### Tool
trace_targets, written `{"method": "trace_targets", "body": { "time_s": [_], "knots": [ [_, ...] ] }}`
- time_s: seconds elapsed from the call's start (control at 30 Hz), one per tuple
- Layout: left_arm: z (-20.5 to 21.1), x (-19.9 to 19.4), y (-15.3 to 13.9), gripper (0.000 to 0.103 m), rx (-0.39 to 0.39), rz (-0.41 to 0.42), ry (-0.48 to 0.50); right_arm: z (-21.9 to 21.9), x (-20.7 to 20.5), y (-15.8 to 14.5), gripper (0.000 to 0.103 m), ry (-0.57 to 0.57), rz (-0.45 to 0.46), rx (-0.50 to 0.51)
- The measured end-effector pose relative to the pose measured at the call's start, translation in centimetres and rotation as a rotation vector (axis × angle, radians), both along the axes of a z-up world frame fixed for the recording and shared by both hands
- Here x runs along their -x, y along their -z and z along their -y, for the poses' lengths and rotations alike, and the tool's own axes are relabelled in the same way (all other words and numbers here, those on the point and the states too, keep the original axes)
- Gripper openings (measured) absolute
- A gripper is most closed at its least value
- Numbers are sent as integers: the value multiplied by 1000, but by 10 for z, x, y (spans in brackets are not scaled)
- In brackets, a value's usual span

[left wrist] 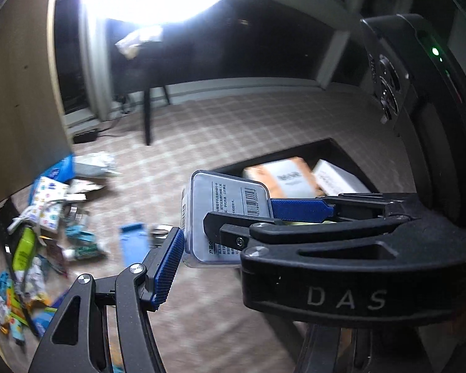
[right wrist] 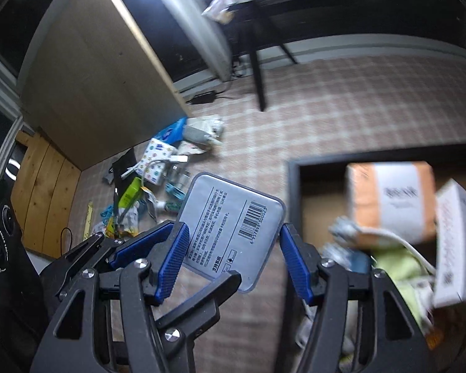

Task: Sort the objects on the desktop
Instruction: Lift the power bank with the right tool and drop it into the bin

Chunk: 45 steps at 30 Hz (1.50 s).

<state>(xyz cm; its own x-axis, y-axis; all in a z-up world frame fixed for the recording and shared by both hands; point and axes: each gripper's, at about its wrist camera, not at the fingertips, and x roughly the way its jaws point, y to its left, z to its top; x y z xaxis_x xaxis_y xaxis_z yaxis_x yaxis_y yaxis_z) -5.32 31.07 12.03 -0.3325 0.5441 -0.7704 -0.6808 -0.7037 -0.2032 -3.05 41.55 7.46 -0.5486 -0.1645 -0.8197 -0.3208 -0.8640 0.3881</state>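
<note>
A flat grey packet with a barcode (right wrist: 233,227) hangs above the checked tablecloth, also in the left wrist view (left wrist: 225,217). My right gripper (right wrist: 230,259) has its blue pads on both of its side edges. My left gripper (left wrist: 220,233) holds the same packet from the left; its black fingers (right wrist: 198,298) cross the packet's lower edge in the right wrist view. A pile of small packets, cables and clips (right wrist: 152,183) lies to the left, also seen in the left wrist view (left wrist: 40,233).
A black open bin (right wrist: 295,168) at the right holds an orange box (right wrist: 388,199), a white box (right wrist: 456,242) and a cable; it also shows in the left wrist view (left wrist: 326,146). A brown cardboard panel (right wrist: 96,71) stands behind the pile.
</note>
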Motion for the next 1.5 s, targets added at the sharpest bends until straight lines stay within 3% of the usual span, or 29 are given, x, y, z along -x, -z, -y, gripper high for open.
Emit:
{"method": "trace_targets", "body": {
  "time_s": [0.4, 0.73, 1.0, 1.5],
  "knots": [
    [-94, -86, -2, 57, 4, 28, 240, -58, -129, -1, 60, 199, 36, -53],
    [-166, -144, 17, 57, 53, 75, 437, -106, -219, 18, 60, 388, 96, -22],
    [-180, -164, 17, 54, 76, 63, 510, -113, -243, 24, 59, 424, 110, 2],
    [-144, -134, 10, 55, 72, 45, 414, -105, -223, 7, 61, 406, 94, -85]
  ]
}}
